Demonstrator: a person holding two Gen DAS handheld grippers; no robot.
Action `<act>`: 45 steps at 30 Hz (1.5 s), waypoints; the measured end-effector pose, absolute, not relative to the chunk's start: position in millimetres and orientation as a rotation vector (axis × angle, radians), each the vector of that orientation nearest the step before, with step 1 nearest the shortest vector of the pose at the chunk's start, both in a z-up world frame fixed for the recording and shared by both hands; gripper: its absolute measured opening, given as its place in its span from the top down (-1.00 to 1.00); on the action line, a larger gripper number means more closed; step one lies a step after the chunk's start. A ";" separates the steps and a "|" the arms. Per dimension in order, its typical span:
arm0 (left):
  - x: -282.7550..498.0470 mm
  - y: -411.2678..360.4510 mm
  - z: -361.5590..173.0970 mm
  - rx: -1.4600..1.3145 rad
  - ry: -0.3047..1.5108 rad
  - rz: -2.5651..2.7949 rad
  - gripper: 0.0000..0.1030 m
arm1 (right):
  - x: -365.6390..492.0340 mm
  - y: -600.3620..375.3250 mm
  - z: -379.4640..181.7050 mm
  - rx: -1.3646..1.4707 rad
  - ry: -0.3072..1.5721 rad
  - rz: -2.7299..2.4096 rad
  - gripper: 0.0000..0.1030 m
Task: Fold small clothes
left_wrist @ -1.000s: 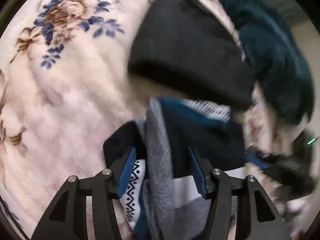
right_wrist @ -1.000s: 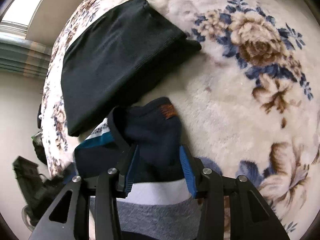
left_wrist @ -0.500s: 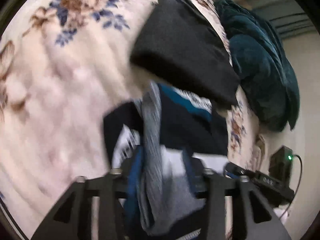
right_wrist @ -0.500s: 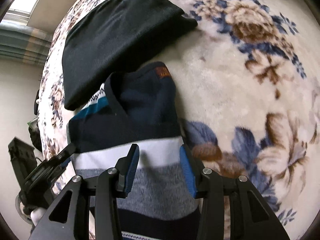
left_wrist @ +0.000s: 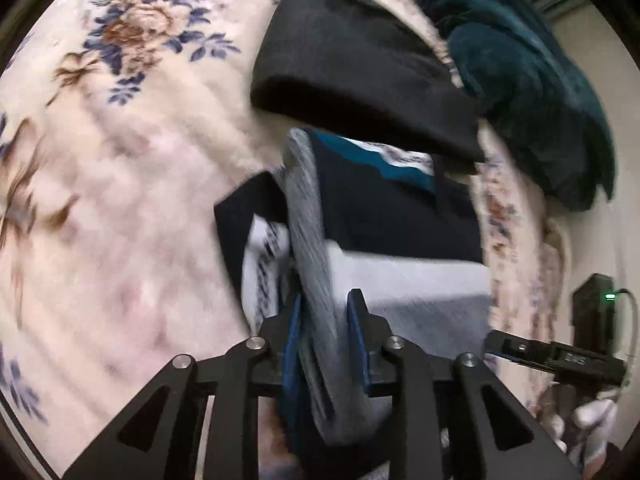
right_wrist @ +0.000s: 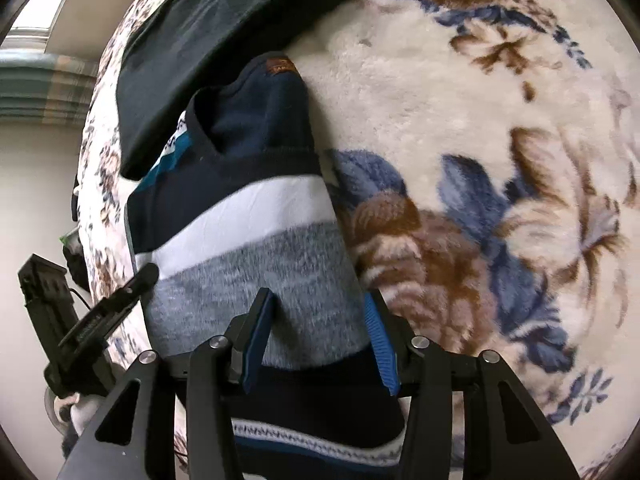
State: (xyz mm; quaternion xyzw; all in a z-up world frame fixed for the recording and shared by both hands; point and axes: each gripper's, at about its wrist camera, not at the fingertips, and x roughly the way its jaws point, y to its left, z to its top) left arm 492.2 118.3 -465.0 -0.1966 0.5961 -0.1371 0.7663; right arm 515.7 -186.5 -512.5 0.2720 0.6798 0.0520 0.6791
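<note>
Left hand-held gripper [left_wrist: 324, 334] clamped on striped sweater [right_wrist: 248, 240] fold; right hand-held gripper [right_wrist: 318, 338] apart w/ cloth between; keep edges aligned, pull flat.

Cream floral blanket [right_wrist: 460, 92] covers the bed; pale wall [right_wrist: 36, 168], window [right_wrist: 52, 4] upper left.
</note>
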 end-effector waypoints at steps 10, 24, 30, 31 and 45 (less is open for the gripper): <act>317.3 102.3 -454.8 -0.457 1.396 -0.158 -0.47 | 359.3 -214.1 -504.2 0.658 1.625 0.144 -0.21; 131.3 84.4 -513.4 -0.547 1.580 -0.013 -0.46 | 158.0 -214.4 -560.1 0.712 1.831 0.275 -0.21; 135.7 73.6 -516.0 -0.503 1.532 -0.028 -0.46 | 139.7 -210.0 -577.9 0.804 1.794 0.367 -0.21; 137.3 70.6 -515.5 -0.497 1.524 -0.031 -0.45 | 136.8 -207.6 -579.4 0.829 1.787 0.389 -0.21; 132.5 61.3 -449.3 -0.542 1.414 -0.120 0.84 | 116.6 -192.5 -546.3 1.002 1.709 0.449 0.77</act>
